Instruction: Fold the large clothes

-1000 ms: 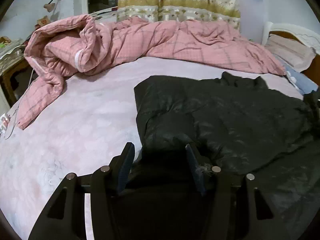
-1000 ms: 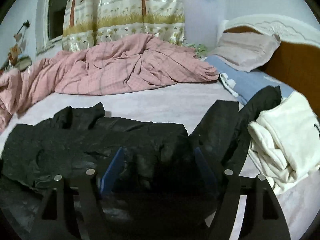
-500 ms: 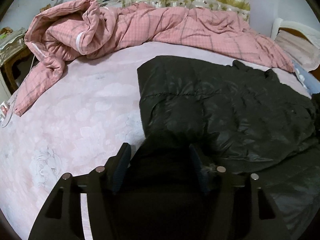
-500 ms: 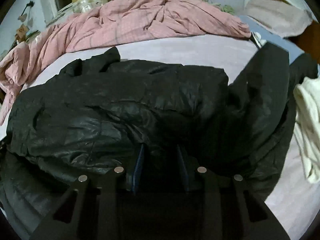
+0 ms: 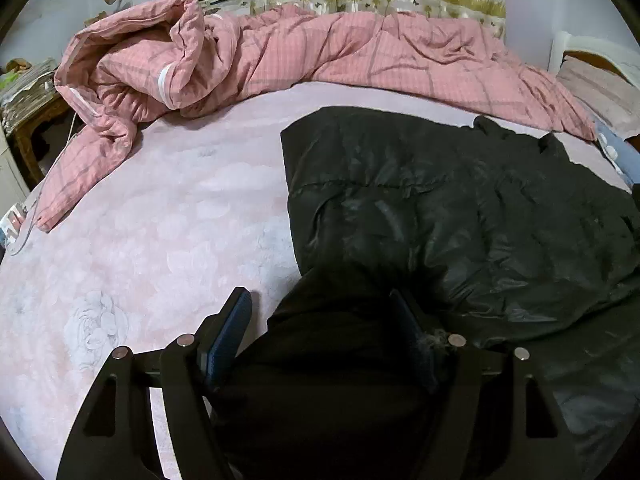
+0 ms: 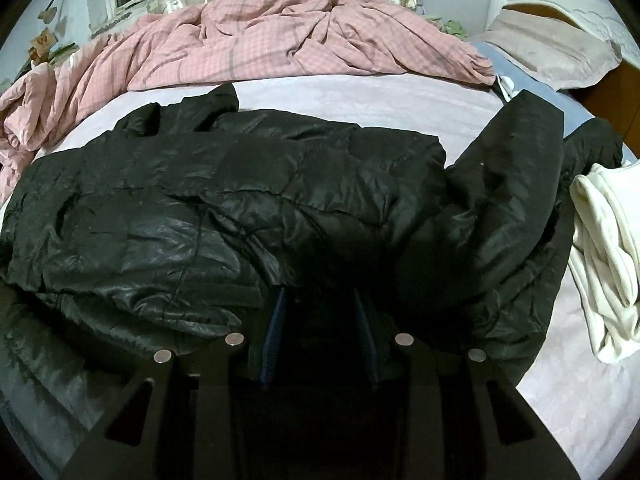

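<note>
The black jacket (image 5: pixel 460 208) is lying spread across the bed (image 5: pixel 160 240), filling the centre and right of the left wrist view and most of the right wrist view, with one sleeve (image 6: pixel 516 184) reaching toward the upper right there, near a white garment (image 6: pixel 600 256). A pink quilt (image 5: pixel 300 52) is bunched along the top of both views.

The left tongs (image 5: pixel 320 304) are standing apart, having just been opening, with a dark fold of jacket lying between the pads but not pressed. The right tongs (image 6: pixel 320 296) are sitting narrowed, having just been closing, on the jacket's near edge at lower centre; the fabric there is too dark to tell if the pads are actually pinching it.

This looks like the start of a fold: one side being let go, the other being taken up. The next move is likely calling for a firm pinch on the near edge, then a lift and carry across the body, keeping the slippery shell from sliding out
</note>
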A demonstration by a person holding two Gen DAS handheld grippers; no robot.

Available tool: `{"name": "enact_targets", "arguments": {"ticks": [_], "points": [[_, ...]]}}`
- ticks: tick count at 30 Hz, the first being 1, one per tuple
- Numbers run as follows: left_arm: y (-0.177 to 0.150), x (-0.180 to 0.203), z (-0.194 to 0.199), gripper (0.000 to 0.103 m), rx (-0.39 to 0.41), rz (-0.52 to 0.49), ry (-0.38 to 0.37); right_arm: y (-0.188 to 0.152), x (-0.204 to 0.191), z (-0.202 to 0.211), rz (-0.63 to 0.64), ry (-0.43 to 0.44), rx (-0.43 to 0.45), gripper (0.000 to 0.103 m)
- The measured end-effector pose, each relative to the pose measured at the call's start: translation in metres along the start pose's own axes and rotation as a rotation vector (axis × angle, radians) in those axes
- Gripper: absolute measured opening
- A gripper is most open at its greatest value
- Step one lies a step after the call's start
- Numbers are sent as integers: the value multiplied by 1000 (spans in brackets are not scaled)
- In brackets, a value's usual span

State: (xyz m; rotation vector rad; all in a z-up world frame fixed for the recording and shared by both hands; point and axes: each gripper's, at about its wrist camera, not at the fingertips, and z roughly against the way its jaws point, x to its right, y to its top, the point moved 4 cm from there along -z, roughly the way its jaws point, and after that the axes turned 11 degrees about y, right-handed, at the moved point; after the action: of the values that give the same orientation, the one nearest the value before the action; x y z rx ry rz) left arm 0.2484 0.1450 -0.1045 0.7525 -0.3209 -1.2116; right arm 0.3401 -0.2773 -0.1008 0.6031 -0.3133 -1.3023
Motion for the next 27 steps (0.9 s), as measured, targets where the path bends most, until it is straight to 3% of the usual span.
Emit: {"name": "enact_targets", "arguments": {"ticks": [4,8,12,16,19,21,23,27], "points": [[1,1,4,69,18,-3,-7,0,0,2,2,-2,4,37],[6,-2,32,69,153,17,-56,-2,1,13,-6,-23,19,37],[12,2,78,69,322,21,-110,-5,-2,41,-1,-55,90,37],[14,15,114,72,372,39,-207,-1,-9,67,-6,-71,181,38],[8,35,141,80,406,21,-264,3,-15,86,-17,-70,252,61],[8,50,162,97,446,10,-323,5,-19,100,-5,-111,311,83],[11,62,181,103,492,10,-346,6,-22,116,-7,-128,381,86],[21,87,199,103,538,-16,-362,7,-20,138,-42,-85,480,91]]}}
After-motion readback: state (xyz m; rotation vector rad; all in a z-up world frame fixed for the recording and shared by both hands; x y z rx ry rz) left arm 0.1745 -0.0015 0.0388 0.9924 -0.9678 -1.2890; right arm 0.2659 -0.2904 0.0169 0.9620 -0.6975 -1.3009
